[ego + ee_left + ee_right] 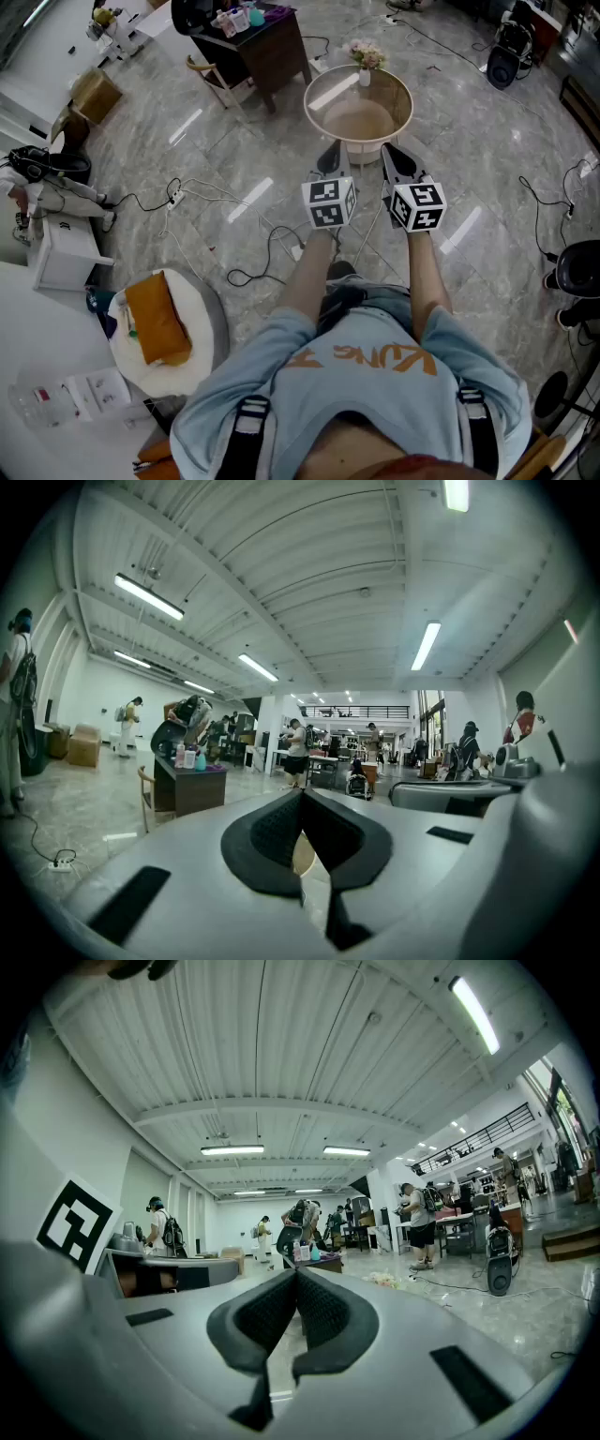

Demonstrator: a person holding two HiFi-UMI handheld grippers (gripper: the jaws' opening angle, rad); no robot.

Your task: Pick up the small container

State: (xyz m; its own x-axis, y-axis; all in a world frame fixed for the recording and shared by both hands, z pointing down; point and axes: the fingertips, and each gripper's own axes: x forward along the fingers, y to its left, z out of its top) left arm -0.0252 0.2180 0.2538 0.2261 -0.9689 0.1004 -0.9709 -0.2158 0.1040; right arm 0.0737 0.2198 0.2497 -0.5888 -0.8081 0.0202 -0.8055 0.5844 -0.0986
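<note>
Both grippers are held side by side at chest height above the marble floor, pointing toward a round beige table [323, 101]. On that table stands a small white vase of flowers [365, 61]. My left gripper [332, 161] has its pads together with nothing held, also shown in its own view [302, 795]. The right gripper [392, 155] is shut and empty too [296, 1275]. Several small bottles and a teal container [240, 18] sit on a dark desk [272, 47] farther back; they also show small in the left gripper view [188, 757].
Cables and a power strip [174, 196] trail across the floor to the left. A round white stand with an orange cushion [156, 319] is at the lower left. A wooden chair [214, 77] stands by the dark desk, and a black speaker [502, 66] at the far right. People stand in the distance [296, 750].
</note>
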